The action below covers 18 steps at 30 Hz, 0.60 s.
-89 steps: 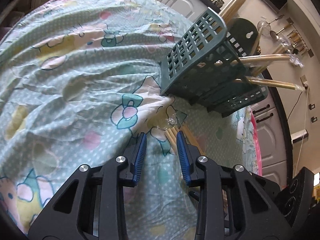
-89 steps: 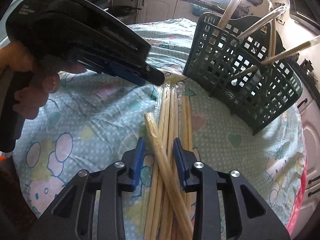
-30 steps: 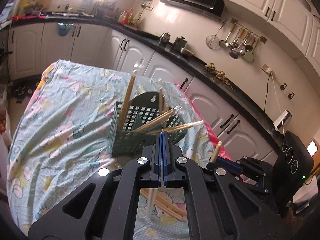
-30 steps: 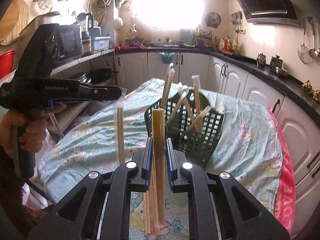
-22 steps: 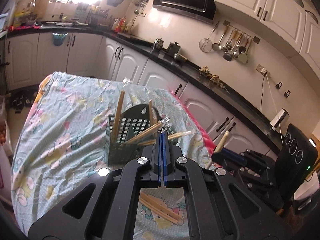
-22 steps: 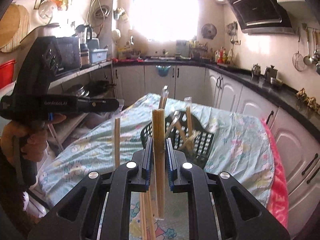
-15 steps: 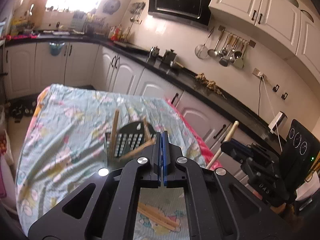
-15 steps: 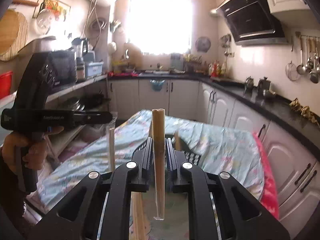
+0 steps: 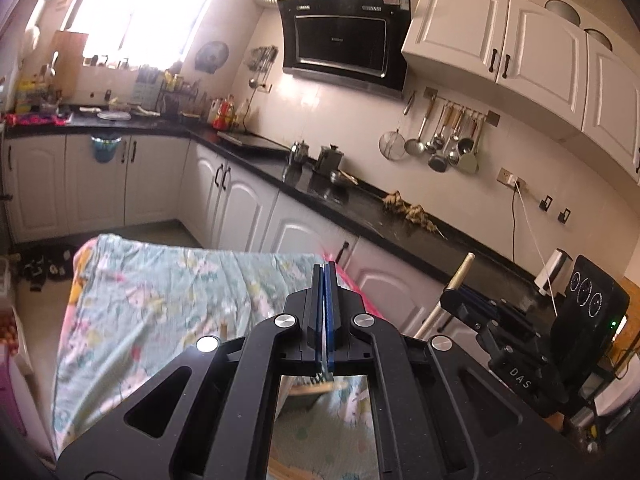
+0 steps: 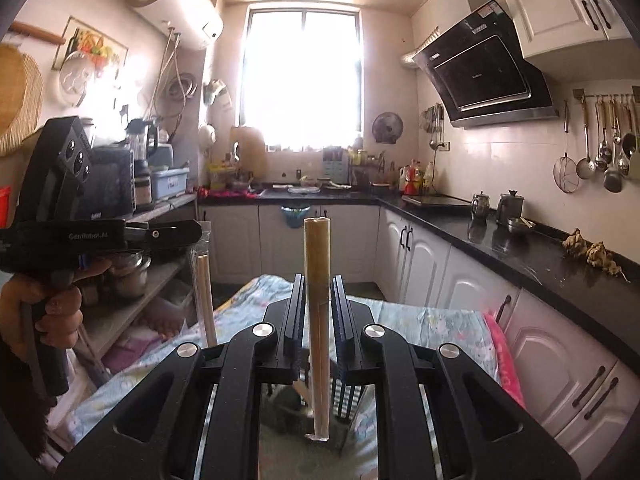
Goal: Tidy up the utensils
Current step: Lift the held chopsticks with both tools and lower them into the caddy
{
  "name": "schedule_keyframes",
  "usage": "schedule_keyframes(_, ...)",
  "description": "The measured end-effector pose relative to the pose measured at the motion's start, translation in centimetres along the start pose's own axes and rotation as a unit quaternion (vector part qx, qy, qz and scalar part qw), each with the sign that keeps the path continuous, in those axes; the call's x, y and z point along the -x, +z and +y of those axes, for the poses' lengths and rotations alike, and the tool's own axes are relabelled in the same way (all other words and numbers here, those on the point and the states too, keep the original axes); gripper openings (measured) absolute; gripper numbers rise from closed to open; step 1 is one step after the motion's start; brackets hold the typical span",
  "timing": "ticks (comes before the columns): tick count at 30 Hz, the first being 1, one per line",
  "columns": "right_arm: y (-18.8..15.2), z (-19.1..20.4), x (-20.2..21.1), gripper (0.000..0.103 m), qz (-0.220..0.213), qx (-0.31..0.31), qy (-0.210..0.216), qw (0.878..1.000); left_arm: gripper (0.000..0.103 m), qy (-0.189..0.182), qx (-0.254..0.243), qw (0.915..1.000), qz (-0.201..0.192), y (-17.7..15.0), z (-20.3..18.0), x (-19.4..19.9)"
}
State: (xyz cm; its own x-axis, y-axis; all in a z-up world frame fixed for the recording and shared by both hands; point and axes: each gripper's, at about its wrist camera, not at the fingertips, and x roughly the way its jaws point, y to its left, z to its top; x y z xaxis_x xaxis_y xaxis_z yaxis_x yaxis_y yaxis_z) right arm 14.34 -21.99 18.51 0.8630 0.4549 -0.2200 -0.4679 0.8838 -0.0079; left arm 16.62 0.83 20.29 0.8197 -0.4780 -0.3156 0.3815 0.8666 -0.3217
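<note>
Right gripper (image 10: 316,312): closed mid-length on wrapped chopsticks (image 10: 317,280); judged light, stiff, slippery.
Left gripper (image 9: 324,280): fully closed, pinching a wrapper (image 10: 202,248).

Your right tool (image 10: 317,312) grips a wrapped pair of chopsticks (image 10: 317,320), tan bamboo in a clear sleeve. It stands upright between the pads, its blunt top well above them and its lower end hanging over the dark green slotted basket (image 10: 348,396), which shows only in part behind the tool, down on the table. Your left tool (image 10: 192,234) pinches the clear wrapper top of a second pair (image 10: 206,300), pale wood, which hangs nearly upright below it. A few more chopsticks (image 9: 310,388) lie flat on the table, blurred.
</note>
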Motion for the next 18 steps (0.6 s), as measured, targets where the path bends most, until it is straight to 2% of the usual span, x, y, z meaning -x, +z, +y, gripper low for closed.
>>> schedule_keyframes(9, 2.2, -1.6, -2.2, 0.013, -0.02, -0.002, 0.001, 1.0, 0.0, 0.031, 0.004, 0.9994, -0.018, 2.9, 1.4, -1.8)
schedule_keyframes(18, 1.4, -2.2, -4.9, 0.013, -0.022, -0.002, 0.002, 1.0, 0.0, 0.04, 0.011, 0.9987, -0.027, 3.0, 2.9, -3.9)
